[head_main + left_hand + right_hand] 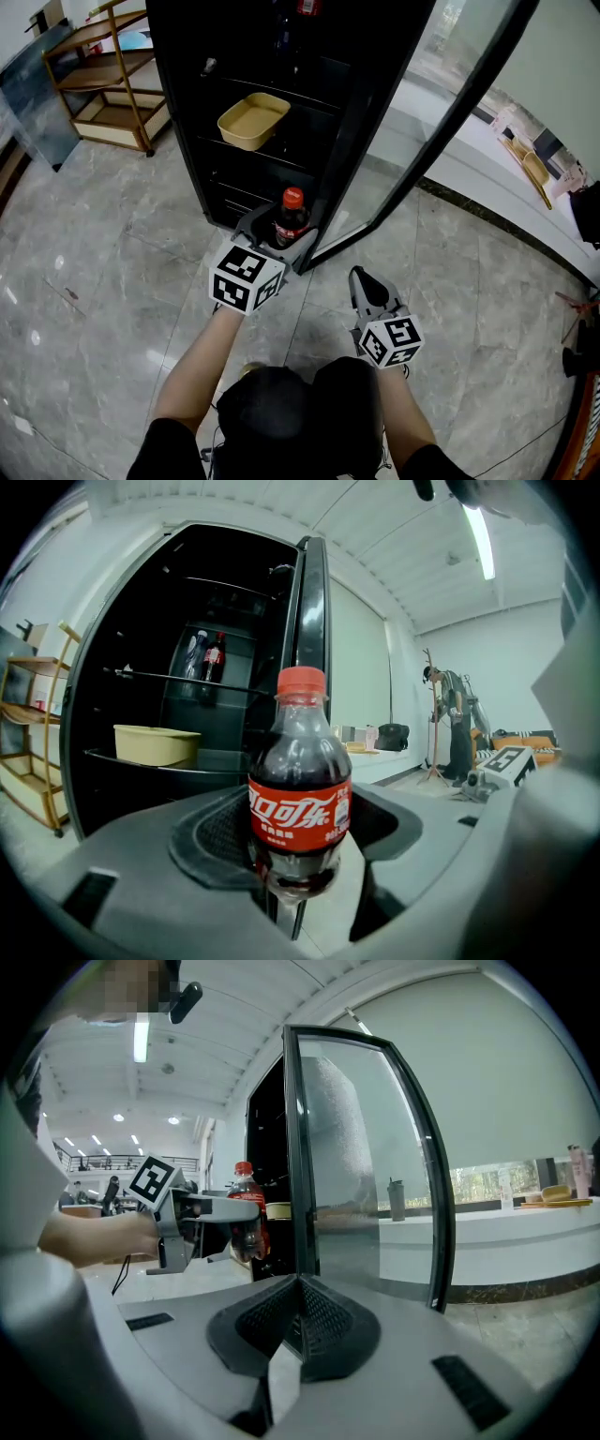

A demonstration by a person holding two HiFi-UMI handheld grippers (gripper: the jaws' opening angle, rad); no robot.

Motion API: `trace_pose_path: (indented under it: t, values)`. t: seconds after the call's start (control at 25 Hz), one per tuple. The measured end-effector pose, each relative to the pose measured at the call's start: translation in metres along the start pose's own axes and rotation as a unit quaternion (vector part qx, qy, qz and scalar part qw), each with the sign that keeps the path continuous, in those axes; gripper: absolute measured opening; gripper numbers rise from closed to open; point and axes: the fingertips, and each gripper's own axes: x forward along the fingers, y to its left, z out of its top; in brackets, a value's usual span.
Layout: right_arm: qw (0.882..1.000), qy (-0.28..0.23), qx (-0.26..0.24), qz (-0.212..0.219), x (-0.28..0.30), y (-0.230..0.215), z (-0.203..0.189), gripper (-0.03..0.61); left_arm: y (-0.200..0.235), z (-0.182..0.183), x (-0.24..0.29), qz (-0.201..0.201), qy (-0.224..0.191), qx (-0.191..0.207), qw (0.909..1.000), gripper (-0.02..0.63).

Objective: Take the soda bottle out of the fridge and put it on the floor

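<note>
left gripper (280, 234) has its jaws clamped round the small clear plastic soda bottle (298, 789), red cap up, red label facing the camera, dark cola inside. the bottle's upright, gripped low on its body, just in front of the open lower front of the tall black fridge (174, 103) and up off the grey marble floor (94, 309). right gripper (298, 1283) sits near and to the right, jaws pressed together on nothing, pointing at the edge of the swung-open glass fridge door (441, 84). on a middle shelf inside, a beige rectangular plastic tub (253, 120); two more bottles (206, 656) stand higher up. far left, a wooden shelf rack (103, 75).
</note>
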Motion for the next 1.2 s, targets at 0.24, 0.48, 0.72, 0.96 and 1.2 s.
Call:
trace_pose_path:
  t: [0.24, 0.48, 0.72, 0.96, 1.2]
  values:
    - [1.000, 0.002, 0.005, -0.009, -0.003, -0.008, -0.016, 0.025, -0.007, -0.031, 0.008, -0.008, 0.000, -0.002, 1.0000, 0.305]
    - [1.000, 0.010, 0.007, -0.016, -0.008, -0.017, -0.043, 0.025, -0.022, -0.098, 0.017, -0.016, 0.013, -0.002, 0.9998, 0.305]
    - [1.000, 0.003, 0.013, -0.006, -0.009, -0.013, -0.062, 0.025, -0.033, -0.184, 0.023, -0.015, 0.027, -0.018, 0.9994, 0.305]
    - [0.999, 0.014, 0.038, 0.004, -0.016, -0.007, -0.083, 0.025, -0.047, -0.285, 0.026, -0.019, 0.064, -0.031, 0.9973, 0.305]
    - [0.998, 0.013, 0.053, -0.004, -0.017, -0.011, -0.081, 0.025, -0.044, -0.358, 0.040, -0.009, 0.075, -0.007, 0.9971, 0.305]
